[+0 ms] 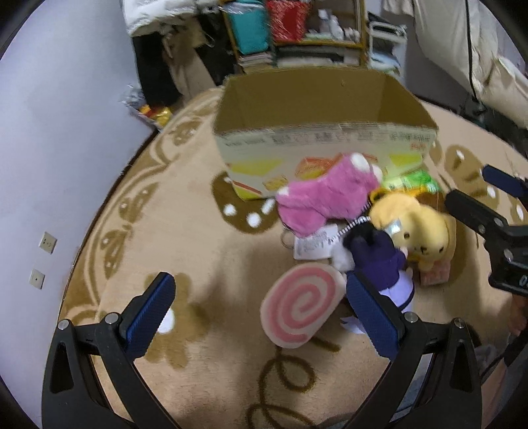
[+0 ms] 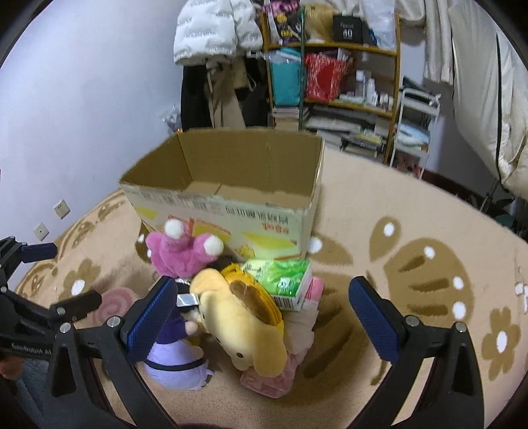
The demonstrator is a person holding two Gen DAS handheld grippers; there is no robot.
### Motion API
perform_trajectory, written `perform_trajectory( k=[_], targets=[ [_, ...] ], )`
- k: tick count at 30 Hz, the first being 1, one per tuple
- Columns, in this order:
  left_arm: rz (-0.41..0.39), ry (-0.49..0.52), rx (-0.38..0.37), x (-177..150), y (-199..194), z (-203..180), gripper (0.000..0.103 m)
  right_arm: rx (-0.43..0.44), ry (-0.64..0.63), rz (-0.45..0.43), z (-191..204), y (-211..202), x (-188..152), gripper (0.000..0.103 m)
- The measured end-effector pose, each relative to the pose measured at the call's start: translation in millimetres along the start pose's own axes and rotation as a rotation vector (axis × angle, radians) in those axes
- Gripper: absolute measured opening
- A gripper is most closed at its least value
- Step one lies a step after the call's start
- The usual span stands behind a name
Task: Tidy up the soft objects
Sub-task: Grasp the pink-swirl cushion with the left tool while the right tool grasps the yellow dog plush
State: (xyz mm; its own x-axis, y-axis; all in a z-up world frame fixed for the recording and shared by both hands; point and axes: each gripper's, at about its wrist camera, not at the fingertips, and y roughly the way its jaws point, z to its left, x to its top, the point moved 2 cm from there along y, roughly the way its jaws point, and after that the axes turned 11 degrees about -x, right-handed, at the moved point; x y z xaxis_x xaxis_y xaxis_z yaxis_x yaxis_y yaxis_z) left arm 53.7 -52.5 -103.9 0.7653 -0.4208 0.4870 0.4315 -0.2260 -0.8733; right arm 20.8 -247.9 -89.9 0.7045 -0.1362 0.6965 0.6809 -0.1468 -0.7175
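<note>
plushies (image 2: pixel 241 326) in one heap, four counted, beside one cardboard box (image 2: pixel 231 211)

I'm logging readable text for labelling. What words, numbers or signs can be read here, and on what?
"40": on a small black sign on the top of the shelf; the line above it is too small.
"GenRobot.AI", partly legible: on the left gripper body.
Cardboard box: red and dark printed characters, upside down and blurred, unreadable.
White tag by the pink plush: print too blurred.
Green packet: barcode only, digits unreadable.
</note>
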Motion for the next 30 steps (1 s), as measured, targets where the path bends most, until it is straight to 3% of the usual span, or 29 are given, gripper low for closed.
perform_trajectory(
  k=[6, 11, 16, 18, 22, 24, 30],
  targets=[
    [0.104, 0.035, -0.019, -5, 28, -9, 0.102, 0.05, 0.011, 0.097, -3, 27, -10, 0.099],
    [0.178, 0.05, -0.019, -11, 46, -12, 0.102, 0.092, 0.013, 0.174, -2, 45, -20, 0.081],
    [0.243, 0.022, -0.019, -16, 61, -7, 0.102, 0.124, 0.015, 0.172, -2, 48, -24, 0.074],
    [0.259, 0.01, -0.019, -18, 66, -5, 0.089, 0.126, 0.007, 0.171, -3, 50, -24, 0.072],
    [0.265, -0.025, -0.079, -20, 64, -2, 0.073, 0.154, 0.022, 0.184, -4, 49, -24, 0.06],
    [0.262, -0.037, -0.103, -20, 64, -2, 0.059, 0.163, 0.019, 0.184, -3, 48, -24, 0.057],
    [0.25, -0.049, -0.12, -21, 56, -2, 0.047, 0.163, 0.009, 0.185, -1, 39, -25, 0.05]
  ],
)
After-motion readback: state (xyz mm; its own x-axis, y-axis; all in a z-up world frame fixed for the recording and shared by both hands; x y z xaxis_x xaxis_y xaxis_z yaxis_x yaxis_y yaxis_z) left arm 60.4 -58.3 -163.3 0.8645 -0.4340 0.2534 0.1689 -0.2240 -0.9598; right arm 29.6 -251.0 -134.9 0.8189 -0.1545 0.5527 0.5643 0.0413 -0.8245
